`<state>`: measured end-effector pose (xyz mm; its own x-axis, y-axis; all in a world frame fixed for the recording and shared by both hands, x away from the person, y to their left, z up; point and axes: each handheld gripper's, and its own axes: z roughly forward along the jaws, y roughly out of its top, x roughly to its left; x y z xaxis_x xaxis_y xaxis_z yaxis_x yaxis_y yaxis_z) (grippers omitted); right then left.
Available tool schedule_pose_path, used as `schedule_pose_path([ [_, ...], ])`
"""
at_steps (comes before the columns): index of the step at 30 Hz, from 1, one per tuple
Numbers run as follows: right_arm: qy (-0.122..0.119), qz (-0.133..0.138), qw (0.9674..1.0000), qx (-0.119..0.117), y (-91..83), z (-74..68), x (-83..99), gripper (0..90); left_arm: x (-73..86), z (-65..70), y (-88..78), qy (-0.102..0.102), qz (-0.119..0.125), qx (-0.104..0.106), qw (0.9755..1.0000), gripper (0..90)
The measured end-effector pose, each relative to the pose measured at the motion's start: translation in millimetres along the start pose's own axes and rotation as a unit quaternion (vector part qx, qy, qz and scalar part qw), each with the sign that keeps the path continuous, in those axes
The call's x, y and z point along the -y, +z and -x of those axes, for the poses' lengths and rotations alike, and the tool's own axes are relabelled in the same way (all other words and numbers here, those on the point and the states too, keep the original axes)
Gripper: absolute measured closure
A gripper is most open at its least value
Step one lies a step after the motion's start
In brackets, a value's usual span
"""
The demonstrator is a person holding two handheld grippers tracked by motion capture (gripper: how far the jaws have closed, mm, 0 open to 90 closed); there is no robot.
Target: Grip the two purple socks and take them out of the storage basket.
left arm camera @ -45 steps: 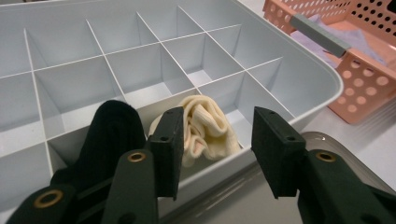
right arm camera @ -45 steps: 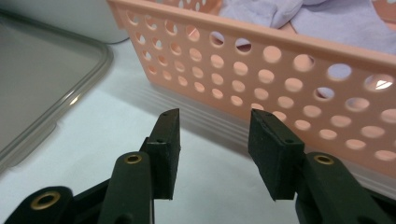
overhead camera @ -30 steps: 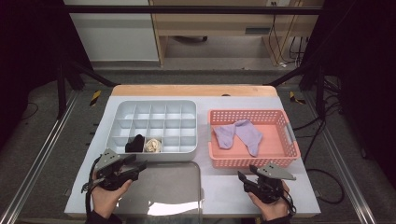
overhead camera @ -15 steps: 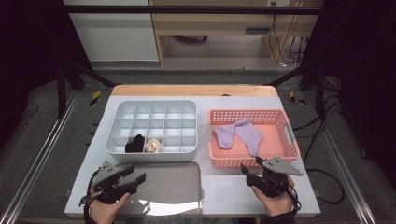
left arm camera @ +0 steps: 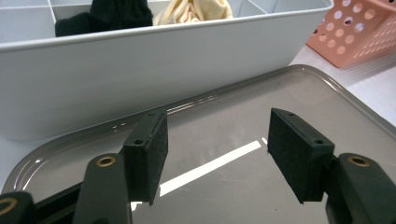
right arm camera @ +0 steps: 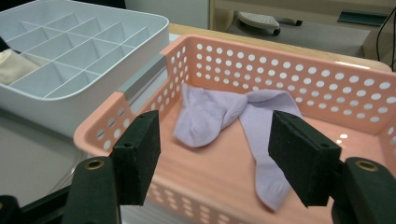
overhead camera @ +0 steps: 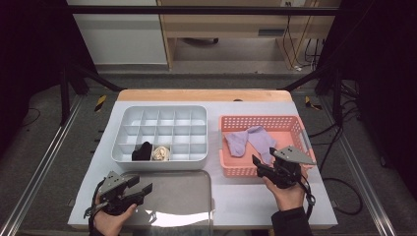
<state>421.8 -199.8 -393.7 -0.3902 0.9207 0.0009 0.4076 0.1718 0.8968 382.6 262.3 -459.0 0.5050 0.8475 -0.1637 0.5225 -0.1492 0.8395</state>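
My right gripper (overhead camera: 265,167) jaws just opening, wide, empty, over pink basket (overhead camera: 290,124) near rim; lilac socks (right arm camera: 233,116) inside, toe hidden behind jaw. My left gripper (overhead camera: 140,189) jaws just opening, empty, above grey tray (overhead camera: 192,196); tray's near edge cut off.

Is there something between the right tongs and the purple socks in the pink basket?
Nothing visible blocks them. The right tongs stand open above the near wall of the pink basket, and the purple socks lie uncovered on its floor just ahead.

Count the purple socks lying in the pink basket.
2. Both purple socks lie on the floor of the pink basket: one purple sock bunched toward the compartment tray's side, the other purple sock stretched out beside it, overlapping at their tops. Nothing seems hidden.
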Motion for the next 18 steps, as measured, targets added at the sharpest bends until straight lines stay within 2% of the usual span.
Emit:
schedule_pose_path([
  [7,-0.003,0.006,0.9999,0.008,17.0,5.7,-21.7,31.4,1.3,0.2,0.4,-0.001,0.0,0.001,1.0,37.8],
  [8,-0.004,0.006,0.9999,0.015,22.0,7.9,-27.2,31.1,1.6,0.0,0.7,-0.003,-0.001,0.001,1.0,37.9],
  [18,0.009,0.008,0.9994,0.032,46.3,20.6,-45.3,30.5,3.2,-0.8,2.5,-0.005,-0.004,0.002,1.0,37.8],
])
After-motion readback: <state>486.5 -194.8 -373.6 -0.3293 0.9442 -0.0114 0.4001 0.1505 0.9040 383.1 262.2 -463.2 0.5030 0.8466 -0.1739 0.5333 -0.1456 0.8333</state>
